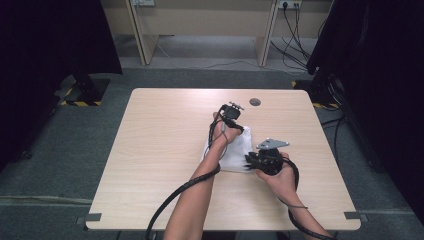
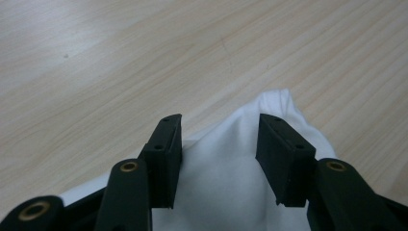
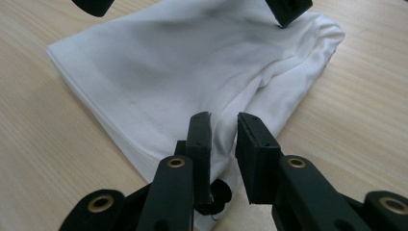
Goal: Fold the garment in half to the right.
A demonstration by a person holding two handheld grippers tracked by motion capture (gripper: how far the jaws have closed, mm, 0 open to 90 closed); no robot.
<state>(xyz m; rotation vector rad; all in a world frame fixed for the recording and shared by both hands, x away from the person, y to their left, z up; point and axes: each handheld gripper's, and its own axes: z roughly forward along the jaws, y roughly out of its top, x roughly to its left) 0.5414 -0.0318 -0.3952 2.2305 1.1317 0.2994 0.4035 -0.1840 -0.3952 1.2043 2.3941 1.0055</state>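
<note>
A white cloth (image 1: 237,150) lies bunched on the middle of the wooden table (image 1: 160,130). My left gripper (image 1: 231,118) hangs over its far end, the forearm reaching across from the bottom. In the left gripper view the left gripper (image 2: 219,127) is open wide, with the cloth (image 2: 221,192) under and between the jaws and a gathered end poking past them. My right gripper (image 1: 248,161) sits at the cloth's near right edge. In the right gripper view the right gripper (image 3: 223,122) is open by a narrow gap just above the cloth (image 3: 168,62), and the left gripper's fingertips (image 3: 288,9) hover above.
A round grey cable port (image 1: 255,102) is set in the table near its far edge. Bare wood lies to the left and right of the cloth. Black cables trail from both grippers toward the table's near edge (image 1: 220,227). Desks and floor cables stand beyond the table.
</note>
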